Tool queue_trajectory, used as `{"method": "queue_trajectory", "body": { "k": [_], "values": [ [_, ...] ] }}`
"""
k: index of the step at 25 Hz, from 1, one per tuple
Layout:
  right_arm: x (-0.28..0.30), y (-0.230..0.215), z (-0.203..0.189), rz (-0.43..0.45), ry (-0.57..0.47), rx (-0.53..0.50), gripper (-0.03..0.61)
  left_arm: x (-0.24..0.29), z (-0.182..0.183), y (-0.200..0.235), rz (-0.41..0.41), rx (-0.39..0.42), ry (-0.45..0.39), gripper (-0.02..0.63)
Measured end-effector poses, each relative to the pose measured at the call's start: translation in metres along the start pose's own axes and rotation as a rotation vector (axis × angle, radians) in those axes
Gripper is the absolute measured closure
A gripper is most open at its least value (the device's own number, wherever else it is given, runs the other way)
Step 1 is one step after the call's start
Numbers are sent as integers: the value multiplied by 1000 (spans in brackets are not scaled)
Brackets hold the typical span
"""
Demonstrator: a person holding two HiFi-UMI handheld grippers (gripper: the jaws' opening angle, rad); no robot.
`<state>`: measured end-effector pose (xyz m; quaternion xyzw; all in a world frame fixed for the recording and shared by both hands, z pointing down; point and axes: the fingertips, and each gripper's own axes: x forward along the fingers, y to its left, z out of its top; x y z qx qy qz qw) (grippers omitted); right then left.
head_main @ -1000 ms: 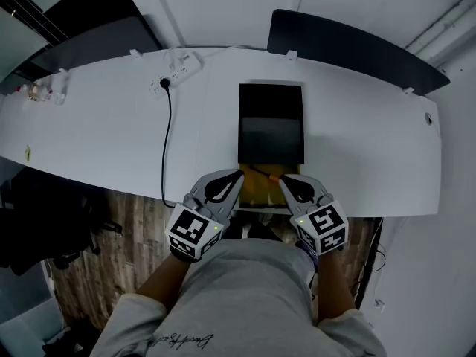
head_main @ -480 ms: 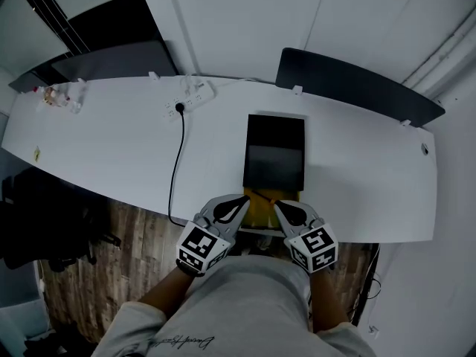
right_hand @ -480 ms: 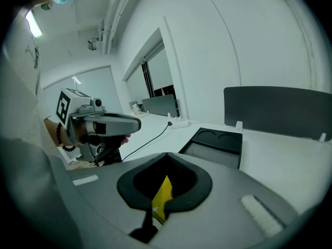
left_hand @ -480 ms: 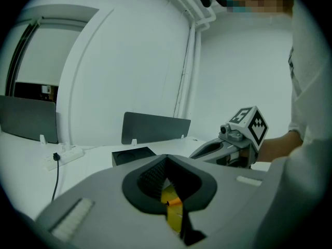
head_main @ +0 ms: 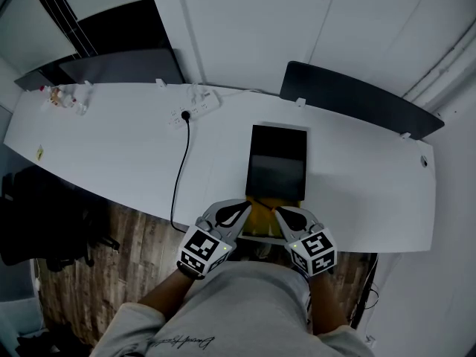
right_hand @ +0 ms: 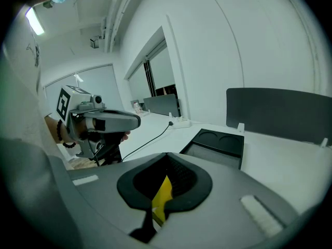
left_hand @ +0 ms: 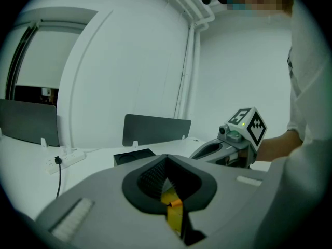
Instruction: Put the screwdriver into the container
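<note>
Looking down from the person's head, the left tool (head_main: 241, 207) and right tool (head_main: 280, 212) sit side by side at the near edge of the white desk (head_main: 111, 140), tips angled toward each other over a yellow sheet (head_main: 260, 216). A black container (head_main: 277, 162) lies on the desk just beyond that sheet, touching its far edge. A power strip (head_main: 195, 104) sits farther back on the left, and its cable (head_main: 178, 173) runs down toward the near edge.

From the left gripper view, that tool's jaws are pressed together with nothing caught in them. Through the hollow between the pads I can see the yellow sheet, and on it the screwdriver (left_hand: 175, 202) (only an orange bit and a thin dark shaft are visible). The right tool shows off to the right with its marker cube.

From the right gripper view, those jaws are likewise pressed together on nothing, with yellow showing through the hollow. The container lies just ahead, well clear of the screwdriver, with two round recesses at its far end.
</note>
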<state>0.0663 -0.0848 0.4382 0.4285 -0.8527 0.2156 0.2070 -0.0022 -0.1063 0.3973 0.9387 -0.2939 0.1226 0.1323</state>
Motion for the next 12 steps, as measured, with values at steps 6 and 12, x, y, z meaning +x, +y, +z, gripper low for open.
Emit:
{"method": "queue_trajectory", "body": {
  "k": [6,12],
  "values": [
    [2,2,3,9,5,-13,565,2,3,1,-4,4,-6,615],
    [-1,2,2,6,9,-9,565,2,3,-1,-7,-3,-5,615]
  ]
}}
